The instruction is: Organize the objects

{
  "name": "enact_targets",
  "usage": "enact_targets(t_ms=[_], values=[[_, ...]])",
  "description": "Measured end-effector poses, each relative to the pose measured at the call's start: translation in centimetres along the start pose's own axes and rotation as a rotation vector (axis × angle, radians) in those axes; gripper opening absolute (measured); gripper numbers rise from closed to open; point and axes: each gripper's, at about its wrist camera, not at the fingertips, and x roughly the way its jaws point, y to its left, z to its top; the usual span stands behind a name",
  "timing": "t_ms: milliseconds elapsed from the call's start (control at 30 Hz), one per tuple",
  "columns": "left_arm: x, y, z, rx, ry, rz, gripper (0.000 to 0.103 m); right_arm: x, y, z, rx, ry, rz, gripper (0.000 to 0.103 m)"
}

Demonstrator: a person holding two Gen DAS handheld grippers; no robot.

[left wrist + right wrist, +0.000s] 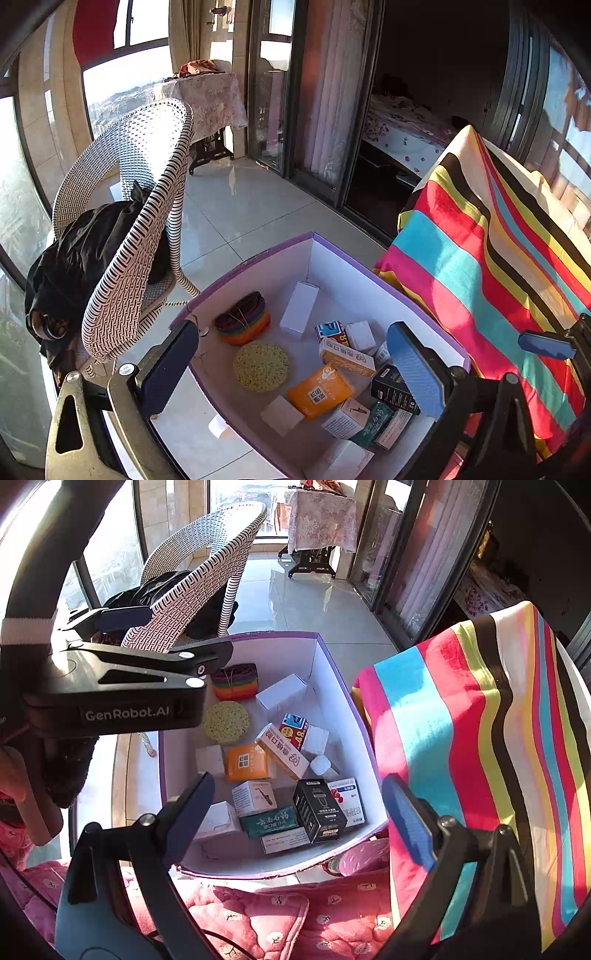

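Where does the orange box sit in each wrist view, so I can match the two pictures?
Left wrist: the orange box lies low in the middle, between the open fingers, just right of the yellow sponge.
Right wrist: the orange box lies near the picture's centre, below and right of the sponge.
Shared landmark: the purple-edged bin that holds both.

Purple-rimmed white box (pixel 332 672) sitting open, holding jumble: rainbow coaster stack (pixel 235 681) lying at far end, yellow sponge disc (pixel 226 722) lying flat beside it, orange pack (pixel 246 762) resting mid-box, black carton (pixel 319 809) standing tilted near front, white cartons lying scattered.
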Motion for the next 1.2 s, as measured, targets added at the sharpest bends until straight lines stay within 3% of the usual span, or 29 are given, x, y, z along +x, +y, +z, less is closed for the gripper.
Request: enact_targets(t_ms=[233,367,1200], values=[[2.0,-0.3,-1.5,0.021,0.101,0.042,0.103,0.6,0.2,-1.2,-0.015,0.067,-0.035,0.096],[1.9,-1.1,-1.8,0.062,0.095,0.076,0.103,0.6,0.4,-1.3,-0.014,0.07,-0.033,0.096],[2.3,-1.8,-2.0,0.073,0.123,0.047,0.103,0.5,-0.5,-1.6,0.038,0.059,-0.014,0.096]])
